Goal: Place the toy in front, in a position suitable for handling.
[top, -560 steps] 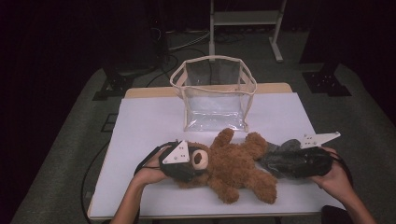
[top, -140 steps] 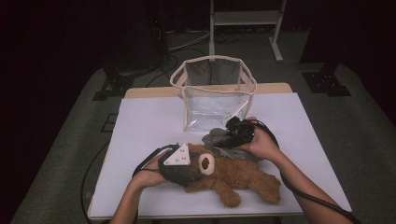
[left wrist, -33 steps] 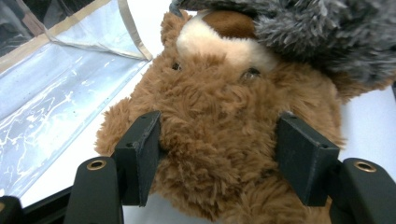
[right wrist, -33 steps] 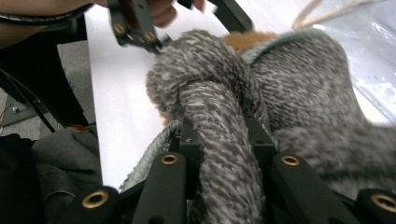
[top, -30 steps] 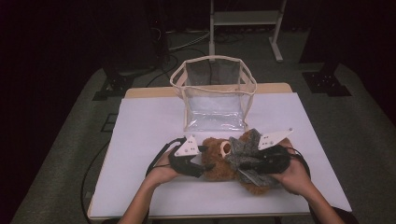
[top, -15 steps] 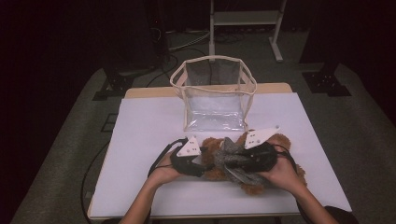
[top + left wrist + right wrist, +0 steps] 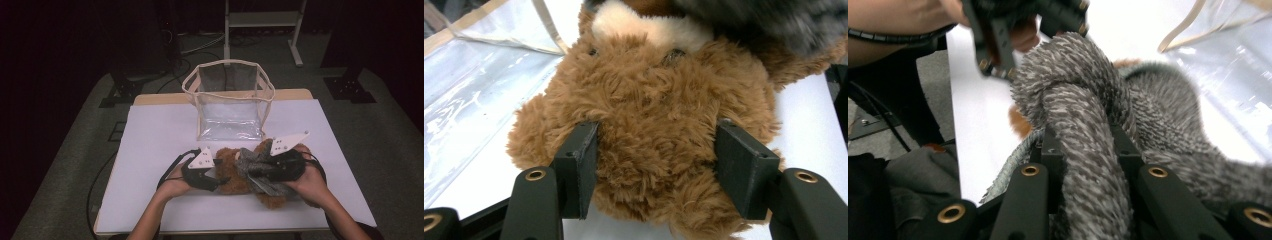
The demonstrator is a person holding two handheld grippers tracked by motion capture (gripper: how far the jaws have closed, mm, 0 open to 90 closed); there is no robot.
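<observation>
A brown teddy bear [image 7: 232,175] lies on the white table [image 7: 160,135], just in front of the bag. My left gripper [image 7: 220,179] has just been closing, and its jaws are shut on the bear's furry head [image 7: 649,120]; both pads [image 7: 581,160] press into the fur. A grey knitted scarf [image 7: 255,170] is draped over the bear. My right gripper [image 7: 260,172] comes in from the right and is shut on a thick fold of the scarf [image 7: 1078,100]. In the right gripper view, the left gripper [image 7: 1018,25] sits just beyond the scarf.
A clear plastic bag [image 7: 230,107] with beige trim stands open just behind the bear, near the table's far edge. Its wall also shows in the left gripper view [image 7: 474,90]. Bare white table lies to the left and right of both hands.
The right hand has shifted slightly and drawn the grey scarf further across the bear, hiding more of its face. The left hand has stayed in place at the bear's head.
</observation>
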